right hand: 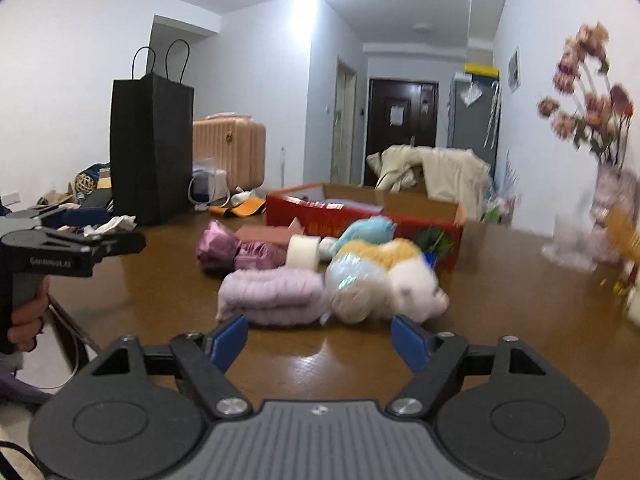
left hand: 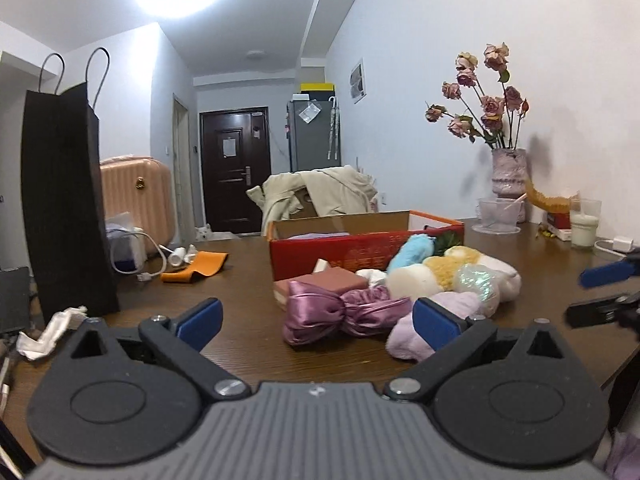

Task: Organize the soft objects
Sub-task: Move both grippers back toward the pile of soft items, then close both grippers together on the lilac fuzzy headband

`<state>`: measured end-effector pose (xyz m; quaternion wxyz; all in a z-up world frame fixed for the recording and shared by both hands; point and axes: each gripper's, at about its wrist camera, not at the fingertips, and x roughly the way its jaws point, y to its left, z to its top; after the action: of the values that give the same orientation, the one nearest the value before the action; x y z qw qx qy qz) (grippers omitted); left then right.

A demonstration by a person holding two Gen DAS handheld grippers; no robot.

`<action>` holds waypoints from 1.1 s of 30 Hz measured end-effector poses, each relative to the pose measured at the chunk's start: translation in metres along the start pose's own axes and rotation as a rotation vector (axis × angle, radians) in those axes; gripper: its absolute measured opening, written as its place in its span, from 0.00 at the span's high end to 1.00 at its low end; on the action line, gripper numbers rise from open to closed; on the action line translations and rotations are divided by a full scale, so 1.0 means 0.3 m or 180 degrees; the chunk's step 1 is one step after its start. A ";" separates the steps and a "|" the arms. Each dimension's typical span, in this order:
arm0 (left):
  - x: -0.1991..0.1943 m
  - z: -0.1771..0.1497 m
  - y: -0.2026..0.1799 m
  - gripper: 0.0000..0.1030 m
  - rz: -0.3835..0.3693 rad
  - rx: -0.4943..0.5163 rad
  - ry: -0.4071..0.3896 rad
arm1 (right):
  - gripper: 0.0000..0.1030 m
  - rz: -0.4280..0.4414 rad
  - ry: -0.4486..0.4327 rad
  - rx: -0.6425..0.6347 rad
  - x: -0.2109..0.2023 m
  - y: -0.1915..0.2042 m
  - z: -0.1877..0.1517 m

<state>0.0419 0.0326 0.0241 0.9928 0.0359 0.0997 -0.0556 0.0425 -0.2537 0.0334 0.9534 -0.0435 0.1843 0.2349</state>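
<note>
On the brown table [left hand: 248, 332] a heap of soft things lies in front of a red cardboard box [left hand: 344, 248]. A purple satin bow [left hand: 340, 314] sits just ahead of my left gripper [left hand: 318, 324], which is open wide and empty. A lilac fuzzy cloth [left hand: 404, 340] lies by its right finger. Behind are a white-and-yellow plush toy [left hand: 460, 276], a blue plush [left hand: 412, 250] and a pink block [left hand: 328, 282]. My right gripper [right hand: 320, 342] is open and empty, short of the lilac cloth [right hand: 272, 296] and the plush toy [right hand: 384, 280]. The bow [right hand: 236, 250] and the box [right hand: 360, 216] lie beyond.
A tall black paper bag [left hand: 64, 200] stands at the left. A vase of dried roses [left hand: 508, 172], a plastic cup and a glass of milk [left hand: 584, 224] stand at the back right. An orange strip [left hand: 196, 266] and a crumpled white cloth [left hand: 52, 332] lie on the table.
</note>
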 end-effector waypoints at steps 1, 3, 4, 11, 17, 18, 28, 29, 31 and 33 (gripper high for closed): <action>0.008 -0.007 -0.005 0.00 -0.0017 -0.0013 0.0034 | 0.36 0.0041 0.0003 -0.0001 0.012 0.000 0.002; 0.037 -0.018 -0.027 0.01 -0.0108 0.0023 0.0145 | 0.41 0.0083 -0.0053 -0.0017 0.038 0.005 0.013; 0.054 -0.020 -0.042 0.05 -0.0178 0.0063 0.0201 | 0.42 0.0109 -0.0073 -0.0028 0.055 0.007 0.018; 0.189 -0.040 -0.124 0.29 -0.0516 -0.0013 0.0681 | 0.57 0.0204 0.0017 -0.0118 0.209 0.007 0.062; 0.237 -0.037 -0.179 0.35 -0.0555 0.0162 0.0805 | 0.59 0.0138 0.0229 -0.0155 0.286 -0.029 0.069; 0.251 -0.035 -0.180 0.43 -0.0563 0.0161 0.0848 | 0.59 0.0172 0.0233 -0.0136 0.294 -0.039 0.069; 0.292 -0.043 -0.112 0.92 -0.0672 -0.0113 0.1005 | 0.74 0.0320 0.0385 -0.0309 0.380 -0.003 0.082; 0.282 -0.043 -0.110 0.92 -0.0686 -0.0102 0.0981 | 0.83 0.0324 0.0407 -0.0310 0.387 0.003 0.079; 0.260 -0.040 -0.113 0.94 -0.0730 -0.0037 0.0912 | 0.87 0.0303 0.0342 -0.0276 0.378 0.013 0.069; 0.232 -0.034 -0.111 0.94 -0.0801 -0.0017 0.0847 | 0.94 0.0303 0.0272 -0.0223 0.352 0.022 0.068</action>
<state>0.1037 -0.0067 -0.0021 0.9562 0.0275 0.2339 -0.1739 0.1328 -0.1987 0.0130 0.9303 -0.0780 0.2184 0.2843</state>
